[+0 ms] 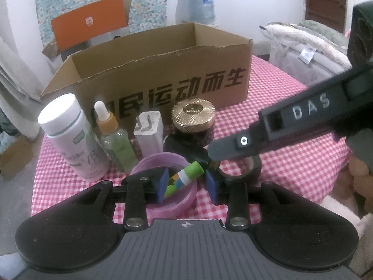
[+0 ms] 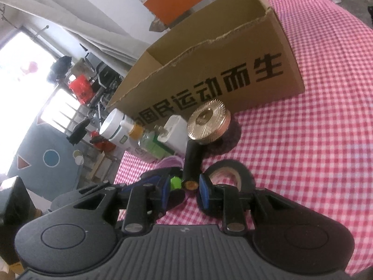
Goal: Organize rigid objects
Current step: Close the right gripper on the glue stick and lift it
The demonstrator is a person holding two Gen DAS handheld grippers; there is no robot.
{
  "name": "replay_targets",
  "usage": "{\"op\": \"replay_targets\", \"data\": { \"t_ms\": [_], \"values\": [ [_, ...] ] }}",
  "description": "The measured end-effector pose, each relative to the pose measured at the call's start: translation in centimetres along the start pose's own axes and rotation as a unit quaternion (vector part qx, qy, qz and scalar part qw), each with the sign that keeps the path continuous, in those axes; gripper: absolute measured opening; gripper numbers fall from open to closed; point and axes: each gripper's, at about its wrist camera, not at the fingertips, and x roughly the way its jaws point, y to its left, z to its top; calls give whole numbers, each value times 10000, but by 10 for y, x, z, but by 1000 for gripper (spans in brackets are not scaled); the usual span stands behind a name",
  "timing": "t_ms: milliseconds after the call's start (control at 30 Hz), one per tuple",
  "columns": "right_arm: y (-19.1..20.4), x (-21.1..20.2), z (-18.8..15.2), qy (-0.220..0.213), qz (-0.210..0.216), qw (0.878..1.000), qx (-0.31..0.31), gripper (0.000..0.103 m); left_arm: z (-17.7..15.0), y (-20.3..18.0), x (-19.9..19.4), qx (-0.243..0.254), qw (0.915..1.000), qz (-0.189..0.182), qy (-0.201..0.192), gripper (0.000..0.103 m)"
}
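Note:
In the left wrist view my left gripper [image 1: 187, 185] is open over a pink ring [image 1: 144, 165]. A green, multi-coloured stick [image 1: 184, 179] leans inside the ring between the blue pads, and the right-hand pad stands clear of it. My right gripper [image 1: 214, 156] reaches in from the right. In the right wrist view that gripper [image 2: 184, 187] is open around the near end of a black tube [image 2: 192, 158] lying on the cloth. A gap shows beside the tube, with the green stick [image 2: 176, 182] behind it. A black tape roll [image 2: 233, 170] lies just right of it.
A gold-lidded jar [image 1: 193, 114], white charger [image 1: 149, 130], dropper bottle [image 1: 114, 140] and white bottle [image 1: 70, 135] stand in a row before an open cardboard box [image 1: 163, 70]. The pink checked cloth [image 1: 291, 140] spreads to the right. The table edge runs at the left.

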Motion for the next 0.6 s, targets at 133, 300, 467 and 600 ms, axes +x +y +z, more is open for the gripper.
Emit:
{"op": "replay_targets", "data": {
  "t_ms": [133, 300, 467, 600],
  "values": [
    [-2, 0, 3, 20, 56, 10000, 46, 29, 1, 0, 3, 32, 10000, 16, 16, 36],
    [-2, 0, 1, 46, 112, 9999, 70, 29, 2, -1, 6, 30, 10000, 43, 34, 34],
    [-3, -5, -1, -33, 168, 9998, 106, 29, 3, 0, 2, -30, 9999, 93, -133, 26],
    [0, -7, -3, -55, 302, 9995, 107, 29, 3, 2, -4, -117, 9995, 157, -252, 23]
  ]
}}
